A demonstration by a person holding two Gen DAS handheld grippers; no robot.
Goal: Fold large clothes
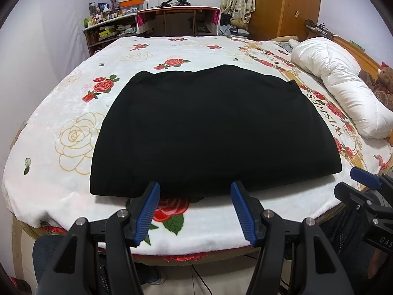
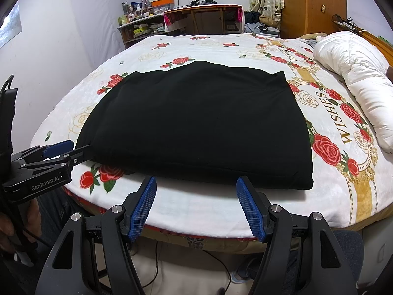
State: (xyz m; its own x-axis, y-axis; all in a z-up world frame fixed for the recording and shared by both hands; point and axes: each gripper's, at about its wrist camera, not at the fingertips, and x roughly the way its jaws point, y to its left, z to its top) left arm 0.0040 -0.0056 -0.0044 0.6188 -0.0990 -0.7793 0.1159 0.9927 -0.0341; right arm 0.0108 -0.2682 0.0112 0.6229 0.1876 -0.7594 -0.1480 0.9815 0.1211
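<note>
A large black garment (image 1: 211,127) lies folded into a flat rectangle on the rose-patterned bed blanket (image 1: 73,113); it also shows in the right wrist view (image 2: 199,123). My left gripper (image 1: 195,188) is open and empty, just short of the garment's near edge. My right gripper (image 2: 196,183) is open and empty, also at the near edge, toward the garment's right half. The left gripper shows from the side in the right wrist view (image 2: 67,151), by the garment's near left corner. The right gripper's body shows at the right edge of the left wrist view (image 1: 363,184).
A white rolled duvet (image 1: 343,86) lies along the bed's right side. A desk (image 1: 176,19) and cluttered shelves (image 1: 108,27) stand beyond the bed's far end. A wooden wardrobe (image 1: 287,2) is at the back right. Cables lie on the floor (image 2: 216,265) below.
</note>
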